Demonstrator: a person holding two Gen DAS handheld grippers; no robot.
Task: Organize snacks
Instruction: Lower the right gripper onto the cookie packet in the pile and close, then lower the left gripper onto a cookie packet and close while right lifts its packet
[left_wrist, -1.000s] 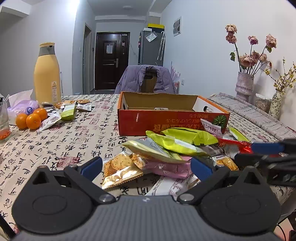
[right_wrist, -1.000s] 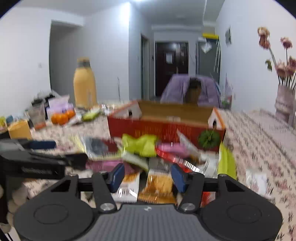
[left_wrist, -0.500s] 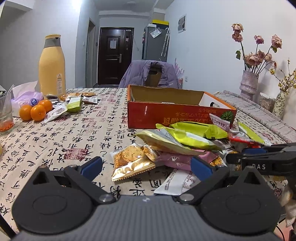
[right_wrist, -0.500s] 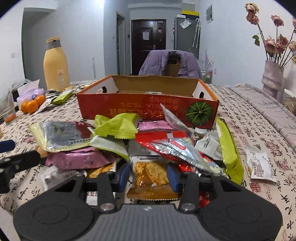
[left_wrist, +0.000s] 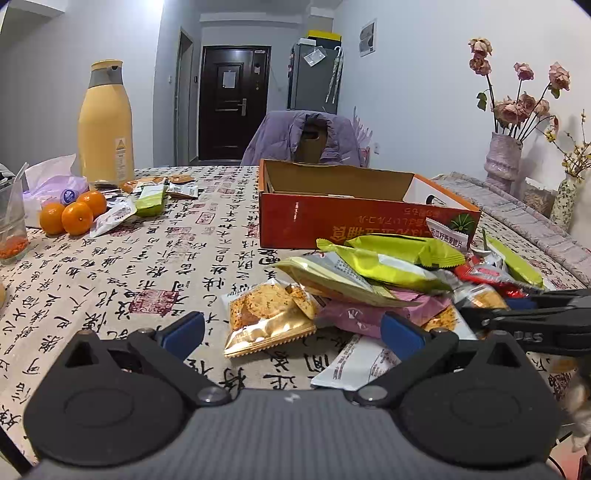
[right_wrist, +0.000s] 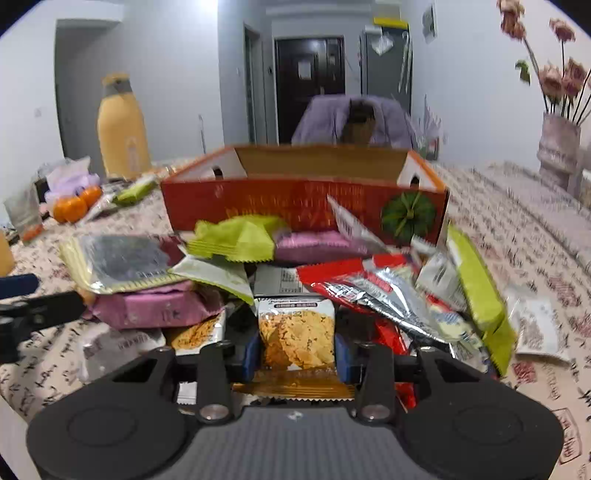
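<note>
**Right jaws closing, left jaws wide**

The right gripper (right_wrist: 297, 356) points forward and somewhat downward, its jaws closing with a cracker packet (right_wrist: 296, 341) between the blue pads, both pads against the packet's sides. The left gripper (left_wrist: 291, 330) also tilts downward, jaws spread wide, nothing gripped between its fingertips.

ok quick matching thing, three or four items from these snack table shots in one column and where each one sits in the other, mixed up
Things:
1. cracker packet
2. oranges
3. yellow bottle
4. red box

Places:
A. behind the snack pile
B. between the right gripper fingers
C. beside the tissue pack, left of the table
D. standing at the far left, behind the oranges

Pairs: 1-B, 2-C, 3-D, 4-A
</note>
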